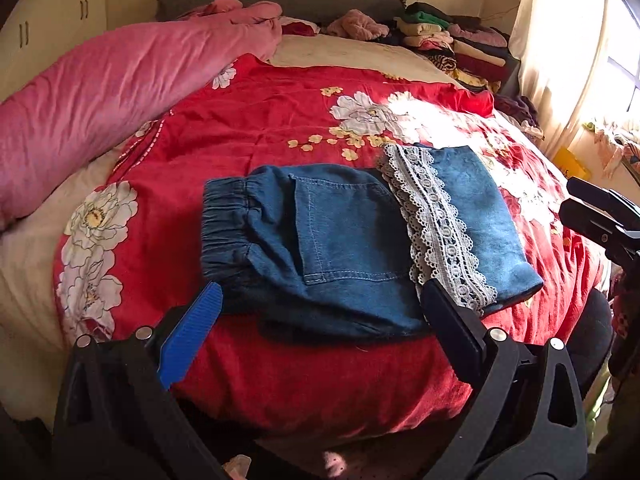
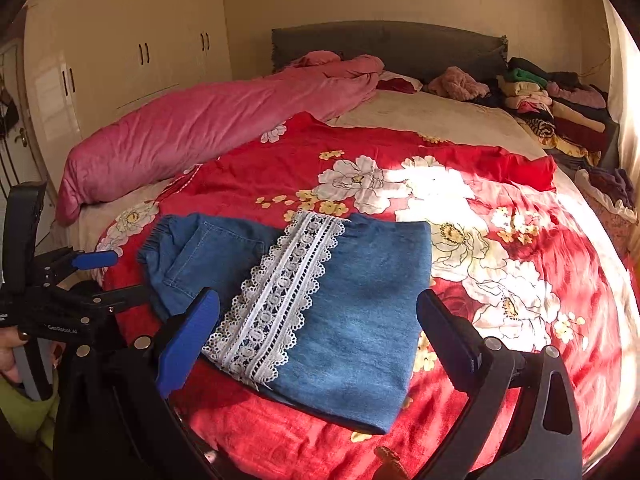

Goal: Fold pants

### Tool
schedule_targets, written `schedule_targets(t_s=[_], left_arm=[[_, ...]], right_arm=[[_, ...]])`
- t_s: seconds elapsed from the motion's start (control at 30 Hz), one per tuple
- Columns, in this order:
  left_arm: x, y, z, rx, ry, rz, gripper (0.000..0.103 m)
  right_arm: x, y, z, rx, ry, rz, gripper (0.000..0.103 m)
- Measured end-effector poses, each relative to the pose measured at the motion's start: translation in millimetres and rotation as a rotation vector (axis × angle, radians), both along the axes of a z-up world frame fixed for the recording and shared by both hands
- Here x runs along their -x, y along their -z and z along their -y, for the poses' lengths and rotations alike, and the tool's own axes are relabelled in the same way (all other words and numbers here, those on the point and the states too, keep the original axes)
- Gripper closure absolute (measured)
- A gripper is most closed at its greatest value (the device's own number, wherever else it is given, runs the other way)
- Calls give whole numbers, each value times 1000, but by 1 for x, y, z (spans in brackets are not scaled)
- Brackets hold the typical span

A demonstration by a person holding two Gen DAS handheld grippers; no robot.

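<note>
One red floral bedspread [image 2: 500, 248] bears folded denim pants [image 2: 352, 320]; cream wardrobe [image 2: 120, 52] behind.

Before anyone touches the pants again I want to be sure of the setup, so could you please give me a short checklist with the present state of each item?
1. Left gripper open and holding nothing: ok.
2. Right gripper open and holding nothing: ok.
3. Pants lie flat on the red bedspread, already folded over: ok.
4. Lace trim lies on top, not tucked under: ok.
5. Edges of the folded layers line up: not ok, the lower layer sticks out at the near edge.
6. Nothing else lies on the pants: ok.
</note>
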State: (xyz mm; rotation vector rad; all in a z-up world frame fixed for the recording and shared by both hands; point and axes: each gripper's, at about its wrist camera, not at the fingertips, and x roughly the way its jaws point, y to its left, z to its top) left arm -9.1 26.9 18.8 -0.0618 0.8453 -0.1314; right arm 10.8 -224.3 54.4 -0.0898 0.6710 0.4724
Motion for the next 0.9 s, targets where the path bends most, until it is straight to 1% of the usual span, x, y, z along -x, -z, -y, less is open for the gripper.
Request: schedule_targets(t_s=[0.17,0.23,0.33,0.47,0.57,0.63,0.67,0.7,0.73,0.77,0.8,0.83,0.9], left_arm=[[2,7,-18,28,-33,-11,10],[1,12,-30,31,-65,-17,10],[-1,20,-46,30,-113,-34,10],[-4,31,-65,92,-156,-55,10],[-6,36,-68,126,-157,-57,10],[-8,41,-67,136,-154,-59,10],[-10,43,-66,143,-148,-54,12],[-11,45,-65,152,-146,-54,19],[-13,47,-64,172,-138,-55,30],[-15,49,-63,204,-123,-55,36],[-17,51,-62,224,-115,-58,50],[-19,55,-62,235,-113,-63,54],[-24,63,-62,242,-117,-82,55]], right_arm=[[-9,-5,-17,3,-38,-18,5],[-15,-8,-27,14,-53,-22,5],[-25,-12,-45,3,-100,-37,5],[-43,-12,-75,18,-174,-58,5],[-59,-7,-103,64,-232,-78,5],[-69,-2,-122,75,-286,-116,5],[-74,1,-131,75,-316,-137,5],[-78,5,-142,84,-341,-152,5],[-81,8,-152,100,-362,-159,5],[-84,12,-163,127,-376,-157,5],[-87,16,-174,158,-391,-154,5],[-91,20,-183,178,-406,-156,5],[-101,28,-198,177,-436,-200,5]])
